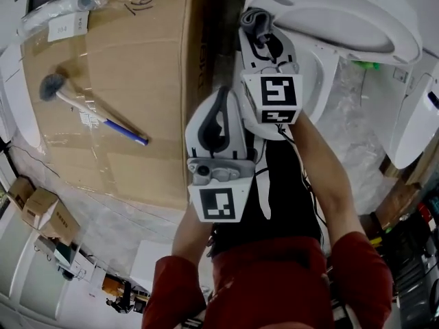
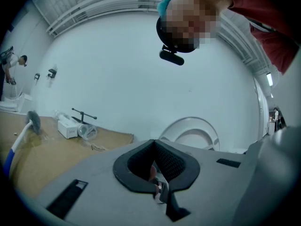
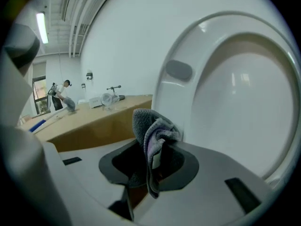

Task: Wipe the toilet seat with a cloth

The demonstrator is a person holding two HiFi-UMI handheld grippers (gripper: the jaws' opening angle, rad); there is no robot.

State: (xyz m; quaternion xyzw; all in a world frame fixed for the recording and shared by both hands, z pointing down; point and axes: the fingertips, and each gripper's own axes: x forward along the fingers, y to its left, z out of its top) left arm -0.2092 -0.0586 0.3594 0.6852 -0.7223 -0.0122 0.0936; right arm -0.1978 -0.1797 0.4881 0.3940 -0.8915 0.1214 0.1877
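Holds the right gripper (image 3: 151, 166) up at the raised toilet seat (image 3: 190, 102), jaws clamped on a crumpled grey cloth (image 3: 153, 131). Shows the cloth bunched above the pinch, with one fold hanging below it. Puts the fabric hard by the seat's white rim, just under a grey bumper pad (image 3: 178, 70); cannot tell whether cloth and rim touch.

Holds the left gripper (image 2: 159, 188) lower and nearer the body, jaws pressed together and gripping no cloth. In the head view, sits just below the right gripper's marker cube (image 1: 278, 98), clear of the seat, tips pointing toward the toilet.

Takes in a large cardboard box (image 1: 116, 67) standing just beside the toilet on the left. Finds a brush (image 1: 92, 108) with a grey head and a blue-tipped handle lying flat on the box top, and a small white carton (image 1: 67, 26) near the box's far edge, next to some clear plastic wrapping.

Catches red sleeves (image 1: 357, 273) at the bottom of the head view, bare forearms reaching up to both grippers. Picks out another person (image 3: 60, 91) small and far off beyond the cardboard, in the right gripper view.
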